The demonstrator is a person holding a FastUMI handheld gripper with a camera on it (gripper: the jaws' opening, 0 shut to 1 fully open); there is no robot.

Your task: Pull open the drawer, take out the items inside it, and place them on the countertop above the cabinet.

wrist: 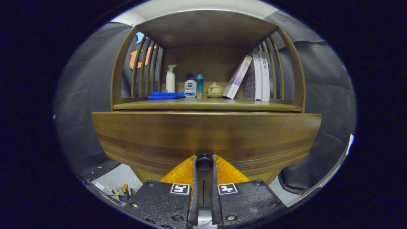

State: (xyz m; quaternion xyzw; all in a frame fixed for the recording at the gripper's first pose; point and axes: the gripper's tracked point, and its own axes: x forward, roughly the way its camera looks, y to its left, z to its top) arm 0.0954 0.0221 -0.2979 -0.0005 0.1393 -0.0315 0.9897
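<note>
My gripper (pixel 204 163) is closed on the drawer's knob (pixel 204 161) — both fingers (pixel 194 178) press its sides, one on each flank, with only a narrow slot left between them behind the knob. I hold it this way because the knob is the one purchase on the drawer, and a squeeze from both sides should let me draw straight back without slipping off.

The knob sits low on the drawer front (pixel 206 136), a broad wooden panel that rises just above it. The front appears to stand a little proud of the cabinet, so I judge the drawer is barely started or about to start; I cannot see inside it, and what it holds is hidden from me.

Above the drawer front lies the countertop (pixel 206 105), where the items are to go. It already carries things: a folded blue cloth (pixel 165 95) up and to the left of the knob, a white pump bottle (pixel 170 79) behind the cloth, a white-and-blue bottle (pixel 190 86) and a slim teal one (pixel 200 84) beside it, then a small lidded cup (pixel 214 89), and leaning books (pixel 251 79) up to the right. The bare strip along the front edge looks like the likeliest landing place.
</note>
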